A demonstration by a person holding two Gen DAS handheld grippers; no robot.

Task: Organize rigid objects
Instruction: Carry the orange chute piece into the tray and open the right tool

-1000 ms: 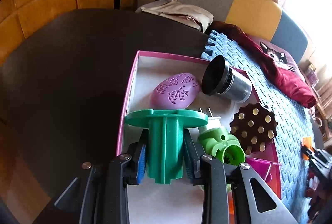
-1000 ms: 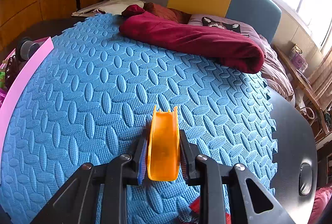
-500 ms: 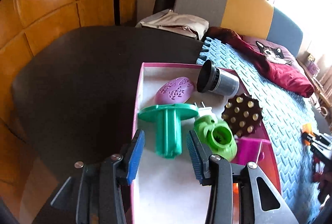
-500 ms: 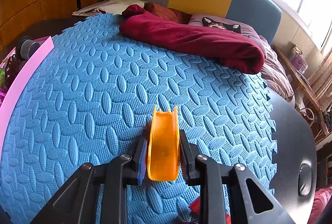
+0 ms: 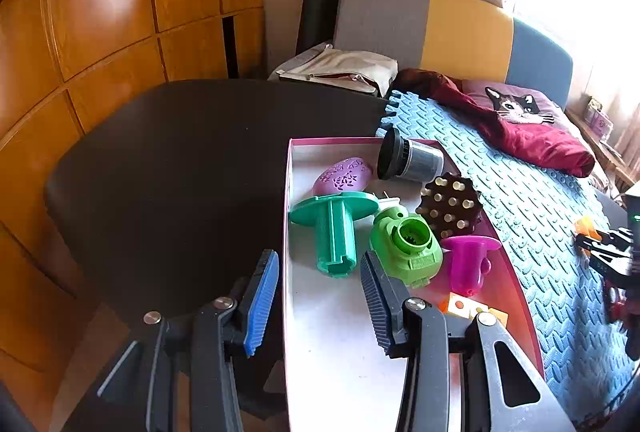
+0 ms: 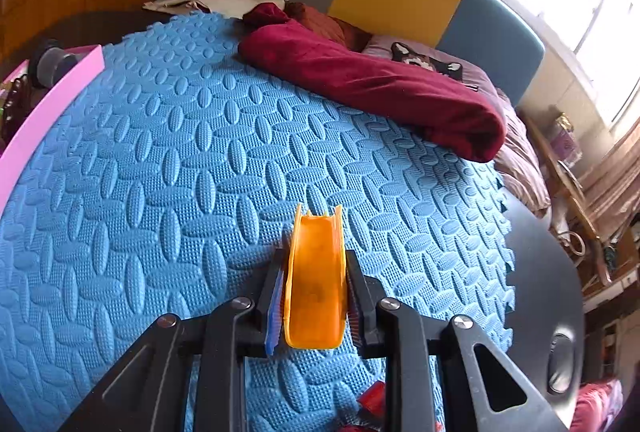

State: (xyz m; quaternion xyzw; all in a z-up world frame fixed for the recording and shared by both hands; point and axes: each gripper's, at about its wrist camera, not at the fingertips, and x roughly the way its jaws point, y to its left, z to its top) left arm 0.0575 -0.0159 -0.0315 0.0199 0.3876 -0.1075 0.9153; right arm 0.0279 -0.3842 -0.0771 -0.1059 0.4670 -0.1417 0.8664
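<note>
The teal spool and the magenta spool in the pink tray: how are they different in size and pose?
The teal spool looks larger than the magenta spool. The teal spool lies on its side, stem toward the camera, near the left wall of the pink tray; the magenta spool is against the right wall, and whether it stands or leans is unclear. The teal stem has ribs; the magenta stem looks smooth. Both have a round flange on a stem.

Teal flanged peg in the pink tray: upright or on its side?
On its side. The teal flanged peg lies on the floor of the pink tray, flange toward the far end, open stem end facing the camera.
</note>
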